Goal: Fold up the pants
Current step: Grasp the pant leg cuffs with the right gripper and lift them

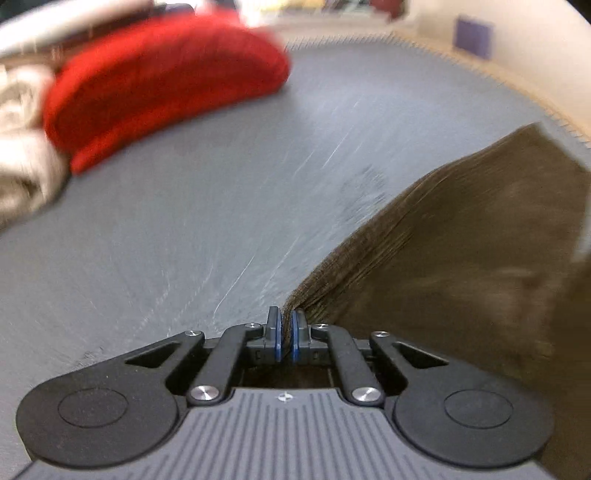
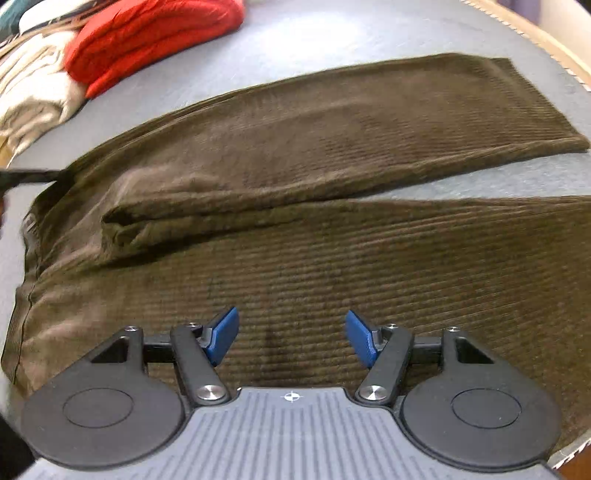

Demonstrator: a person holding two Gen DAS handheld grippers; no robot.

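Dark olive-brown corduroy pants [image 2: 314, 192] lie spread on a grey table [image 2: 332, 33], both legs running to the right, waistband at the left. My left gripper [image 1: 285, 321] is shut on a corner of the pants [image 1: 461, 240], with fabric stretching away to the right; that view is motion-blurred. Its black tip [image 2: 33, 176] shows at the pants' upper left edge in the right wrist view. My right gripper [image 2: 291, 332] is open and empty, hovering over the near leg, blue pads [image 2: 223, 334] spread wide.
A folded red garment [image 1: 166, 85] [image 2: 155, 37] and a pile of beige and white clothes [image 1: 22, 155] [image 2: 33, 92] lie at the far left of the table. The table's far edge [image 1: 480, 66] has a light wooden rim against a pale wall.
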